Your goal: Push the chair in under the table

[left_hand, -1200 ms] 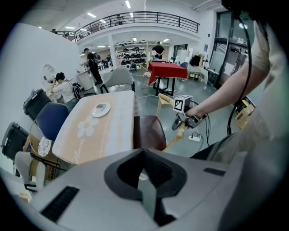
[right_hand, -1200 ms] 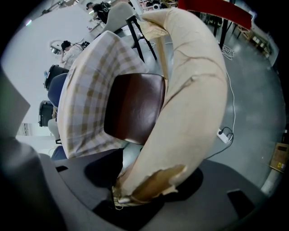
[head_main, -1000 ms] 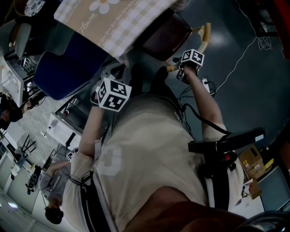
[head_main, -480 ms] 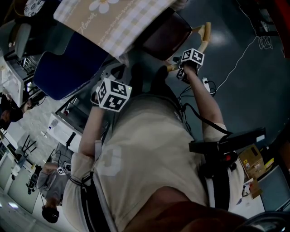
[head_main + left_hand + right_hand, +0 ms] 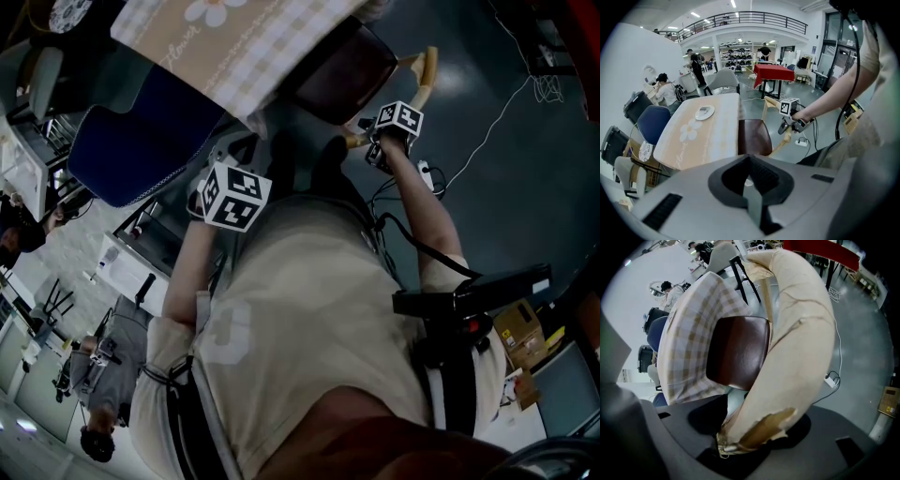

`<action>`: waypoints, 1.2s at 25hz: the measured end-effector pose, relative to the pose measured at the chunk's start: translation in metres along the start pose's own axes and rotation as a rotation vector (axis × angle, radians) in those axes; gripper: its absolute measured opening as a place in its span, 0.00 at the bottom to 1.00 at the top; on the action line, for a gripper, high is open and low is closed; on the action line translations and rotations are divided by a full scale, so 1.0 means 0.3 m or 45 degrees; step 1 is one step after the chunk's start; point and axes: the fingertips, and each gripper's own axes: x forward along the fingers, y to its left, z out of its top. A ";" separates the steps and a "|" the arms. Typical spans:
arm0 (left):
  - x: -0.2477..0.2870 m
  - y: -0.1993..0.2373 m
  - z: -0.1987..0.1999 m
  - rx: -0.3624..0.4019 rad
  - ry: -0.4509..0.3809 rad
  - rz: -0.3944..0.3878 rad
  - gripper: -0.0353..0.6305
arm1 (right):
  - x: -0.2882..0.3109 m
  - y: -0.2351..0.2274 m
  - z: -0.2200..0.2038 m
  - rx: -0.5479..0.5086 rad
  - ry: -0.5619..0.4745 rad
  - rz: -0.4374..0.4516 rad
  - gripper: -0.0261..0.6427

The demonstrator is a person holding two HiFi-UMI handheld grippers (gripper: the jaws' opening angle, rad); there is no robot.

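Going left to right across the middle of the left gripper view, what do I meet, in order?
Blue chair → table with the floral cloth → brown chair seat → right gripper.

A railed balcony (image 5: 740, 18) (strip lights (image 5: 696, 15) above) overlooks grey floor (image 5: 525, 187) and red-draped table (image 5: 774, 72)

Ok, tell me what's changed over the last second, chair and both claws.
Only a person in the background, at the lower left of the head view, has shifted a little to the left. The right claw stays shut on the backrest of the chair, the left claw stays shut and empty, and the chair has not visibly moved further under the table.
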 end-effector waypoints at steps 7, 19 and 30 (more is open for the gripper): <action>0.014 0.011 -0.004 -0.005 -0.003 -0.007 0.06 | 0.004 0.000 -0.001 0.011 0.001 -0.003 0.45; 0.004 0.047 -0.002 -0.045 -0.017 -0.003 0.06 | -0.014 -0.024 -0.006 0.272 -0.038 -0.013 0.31; 0.016 0.068 -0.002 -0.058 -0.005 -0.006 0.06 | -0.017 -0.040 0.001 0.382 -0.055 -0.060 0.25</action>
